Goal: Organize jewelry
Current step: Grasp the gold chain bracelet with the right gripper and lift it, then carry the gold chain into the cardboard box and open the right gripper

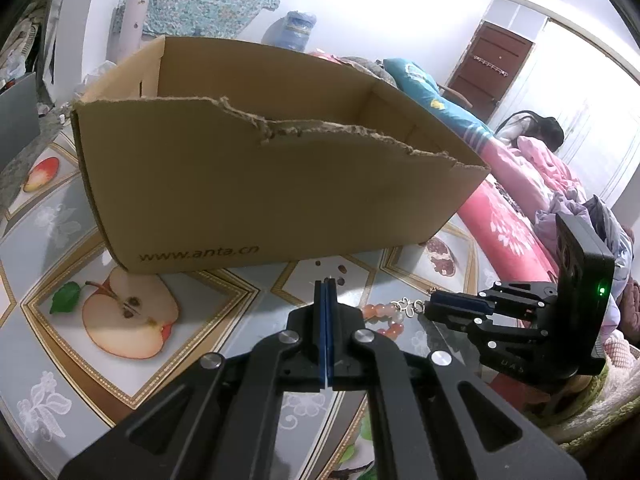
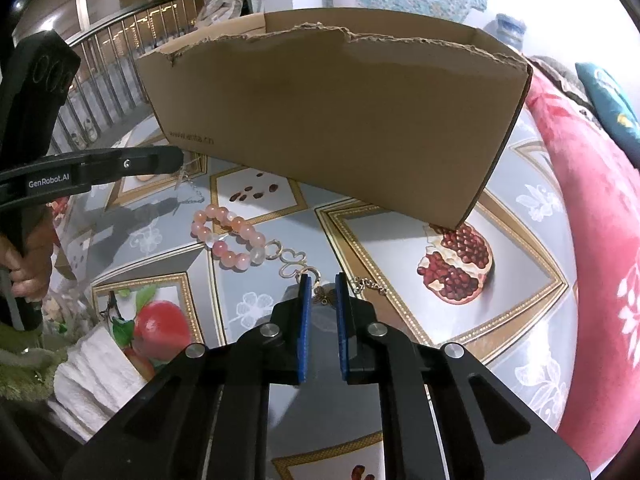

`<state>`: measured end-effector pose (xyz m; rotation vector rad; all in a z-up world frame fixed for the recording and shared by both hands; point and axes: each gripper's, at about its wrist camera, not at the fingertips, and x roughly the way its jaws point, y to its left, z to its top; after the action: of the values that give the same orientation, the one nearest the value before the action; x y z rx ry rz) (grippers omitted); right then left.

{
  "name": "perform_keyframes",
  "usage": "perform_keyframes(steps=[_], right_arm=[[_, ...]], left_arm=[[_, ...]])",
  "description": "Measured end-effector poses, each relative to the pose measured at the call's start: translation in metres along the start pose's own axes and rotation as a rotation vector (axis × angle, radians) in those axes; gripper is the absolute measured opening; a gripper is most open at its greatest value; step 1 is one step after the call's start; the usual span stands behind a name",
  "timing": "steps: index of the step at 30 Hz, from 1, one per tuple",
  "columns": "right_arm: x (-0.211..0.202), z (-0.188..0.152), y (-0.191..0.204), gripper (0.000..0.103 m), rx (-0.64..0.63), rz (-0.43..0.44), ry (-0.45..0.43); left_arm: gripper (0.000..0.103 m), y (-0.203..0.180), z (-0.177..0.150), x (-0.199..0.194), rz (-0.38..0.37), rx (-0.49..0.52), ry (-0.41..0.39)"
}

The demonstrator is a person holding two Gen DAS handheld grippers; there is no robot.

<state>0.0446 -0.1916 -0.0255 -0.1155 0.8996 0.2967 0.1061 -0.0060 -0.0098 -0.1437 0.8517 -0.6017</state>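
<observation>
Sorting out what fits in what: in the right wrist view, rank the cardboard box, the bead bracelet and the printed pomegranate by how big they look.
1. Cardboard box, by far the largest.
2. Bead bracelet and printed pomegranate look about alike, so no ranking between them.

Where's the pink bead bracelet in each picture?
Left wrist view: the bracelet is low, right of centre, just right of the shut left fingers, with the right gripper at its metal clasp.
Right wrist view: the bracelet is left of centre, on the table below the box; its clasp chain runs down between the right fingers.
Shared landmark: the cardboard box with the torn rim, behind the bracelet.
</observation>
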Motion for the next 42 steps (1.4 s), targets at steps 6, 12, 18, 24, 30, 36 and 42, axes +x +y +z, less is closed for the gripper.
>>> perform_keyframes(steps=[6, 12, 18, 24, 30, 36, 42], right_arm=[[-0.010, -0.001, -0.005, 0.010, 0.004, 0.001, -0.012], [-0.030, 0.002, -0.006, 0.010, 0.022, 0.014, -0.051], [-0.068, 0.023, -0.013, 0.010, 0.051, 0.078, -0.161], [-0.100, 0.078, -0.021, 0.010, 0.054, 0.177, -0.303], [-0.090, 0.135, -0.035, 0.010, 0.078, 0.284, -0.291], [-0.034, 0.182, -0.061, 0.010, 0.162, 0.336, -0.076], [0.020, 0.205, -0.070, 0.010, 0.195, 0.319, 0.083]], left_arm=[[0.000, -0.001, -0.001, -0.002, 0.002, 0.003, -0.004], [0.000, -0.006, 0.000, -0.014, -0.006, 0.010, -0.030], [0.000, -0.020, 0.015, -0.044, -0.049, 0.040, -0.095], [0.000, -0.042, 0.052, -0.081, -0.096, 0.124, -0.203], [0.000, -0.051, 0.094, -0.076, -0.099, 0.180, -0.210], [0.000, -0.026, 0.132, -0.022, -0.035, 0.096, -0.067], [0.000, -0.006, 0.146, 0.030, 0.036, 0.053, 0.060]])
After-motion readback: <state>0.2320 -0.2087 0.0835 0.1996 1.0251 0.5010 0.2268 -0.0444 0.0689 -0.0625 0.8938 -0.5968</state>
